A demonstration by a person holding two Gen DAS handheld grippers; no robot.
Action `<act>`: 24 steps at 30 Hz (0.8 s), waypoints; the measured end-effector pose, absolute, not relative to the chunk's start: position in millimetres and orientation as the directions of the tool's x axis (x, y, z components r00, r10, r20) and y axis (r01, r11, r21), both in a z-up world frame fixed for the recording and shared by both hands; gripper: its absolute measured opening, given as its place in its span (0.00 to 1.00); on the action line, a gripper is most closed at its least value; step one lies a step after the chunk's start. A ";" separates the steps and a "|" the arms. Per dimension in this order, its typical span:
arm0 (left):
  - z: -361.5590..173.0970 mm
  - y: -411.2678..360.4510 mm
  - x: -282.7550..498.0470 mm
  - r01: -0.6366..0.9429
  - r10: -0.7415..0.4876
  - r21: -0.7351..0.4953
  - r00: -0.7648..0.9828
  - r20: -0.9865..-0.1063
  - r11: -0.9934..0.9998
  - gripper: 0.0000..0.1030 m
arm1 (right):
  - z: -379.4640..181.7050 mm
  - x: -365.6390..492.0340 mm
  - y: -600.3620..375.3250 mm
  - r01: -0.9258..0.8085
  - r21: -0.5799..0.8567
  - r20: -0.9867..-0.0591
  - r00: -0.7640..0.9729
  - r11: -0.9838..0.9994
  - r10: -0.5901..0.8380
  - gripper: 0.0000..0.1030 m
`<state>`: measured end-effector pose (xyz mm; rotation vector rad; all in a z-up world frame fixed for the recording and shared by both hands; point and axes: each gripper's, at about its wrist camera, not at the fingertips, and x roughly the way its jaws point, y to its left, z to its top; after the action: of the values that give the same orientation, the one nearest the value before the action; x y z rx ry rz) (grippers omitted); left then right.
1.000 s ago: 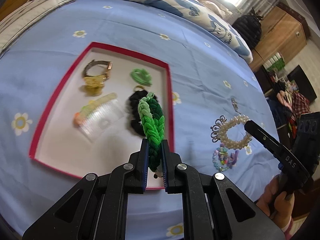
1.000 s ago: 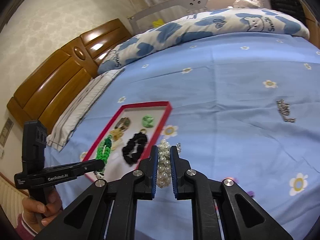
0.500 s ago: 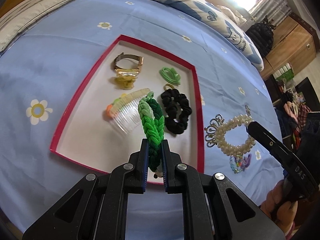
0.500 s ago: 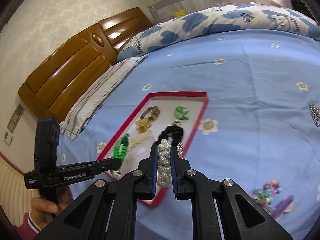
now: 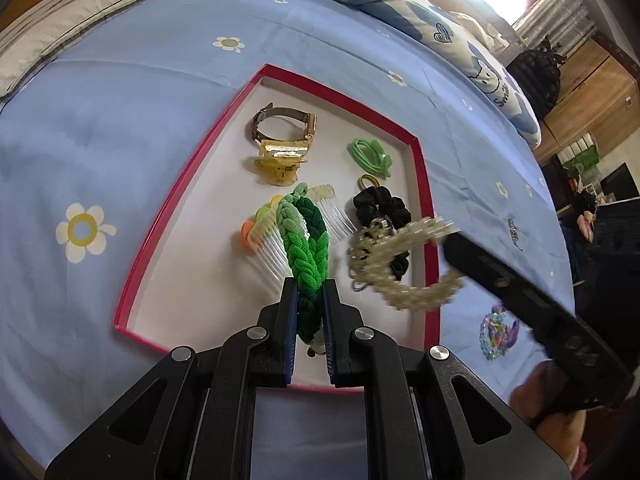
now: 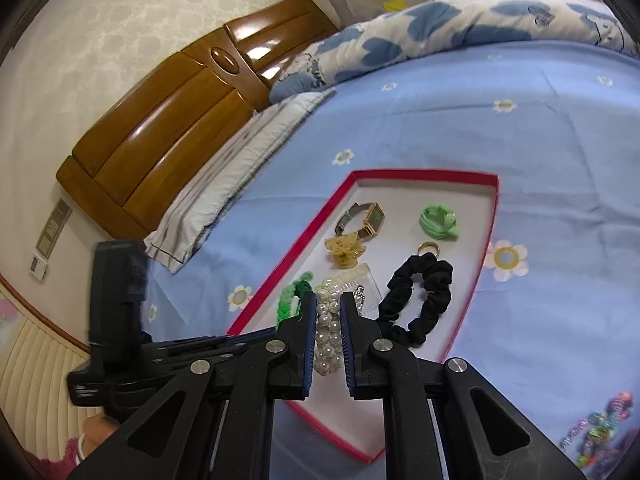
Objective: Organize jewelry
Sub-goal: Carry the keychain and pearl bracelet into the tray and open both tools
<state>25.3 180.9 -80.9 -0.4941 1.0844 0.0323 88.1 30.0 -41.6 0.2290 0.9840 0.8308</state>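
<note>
A red-rimmed white tray point(image 5: 188, 196) point(image 6: 486, 236) lies on the blue flowered bedspread. My left gripper point(image 5: 309, 300) is shut on a green braided band point(image 5: 306, 240) point(image 6: 290, 300), which hangs over the tray's near half. My right gripper point(image 6: 328, 312) is shut on a pearl bracelet point(image 6: 329, 332) point(image 5: 404, 276) with a metal charm, held over the tray's near right part above the black scrunchie point(image 5: 382, 208) point(image 6: 420, 300). In the tray lie a watch point(image 5: 284, 124), a yellow claw clip point(image 5: 278, 162), a clear comb point(image 5: 276, 240), a light green tie point(image 5: 368, 154) and a gold ring point(image 6: 429, 247).
A colourful beaded piece point(image 5: 496, 332) point(image 6: 600, 428) and a small silver chain point(image 5: 514, 230) lie on the bedspread right of the tray. Pillows and a wooden headboard point(image 6: 180, 128) bound the far side. A person's hand point(image 5: 552, 396) holds the right gripper.
Both grippers moved in over the tray. The pearl bracelet came from beside the tray to above the black scrunchie; the green band sits further over the tray's middle.
</note>
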 end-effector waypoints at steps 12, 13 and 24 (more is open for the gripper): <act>-107.7 188.2 34.4 -0.283 -0.205 -0.342 0.420 -0.884 0.896 0.10 | -85.5 106.3 25.1 -0.457 0.446 -0.752 0.276 0.770 0.599 0.11; -108.8 189.2 34.6 -0.285 -0.205 -0.342 0.418 -0.885 0.895 0.11 | -86.8 107.1 26.0 -0.457 0.439 -0.757 0.276 0.774 0.592 0.11; -107.7 190.0 34.4 -0.298 -0.185 -0.320 0.404 -0.896 0.899 0.17 | -86.8 110.4 36.1 -0.479 0.401 -0.779 0.270 0.781 0.565 0.17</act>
<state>34.4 190.0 -107.7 -0.4742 1.1646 0.0751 110.4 36.1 -86.8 0.0920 1.0897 0.7045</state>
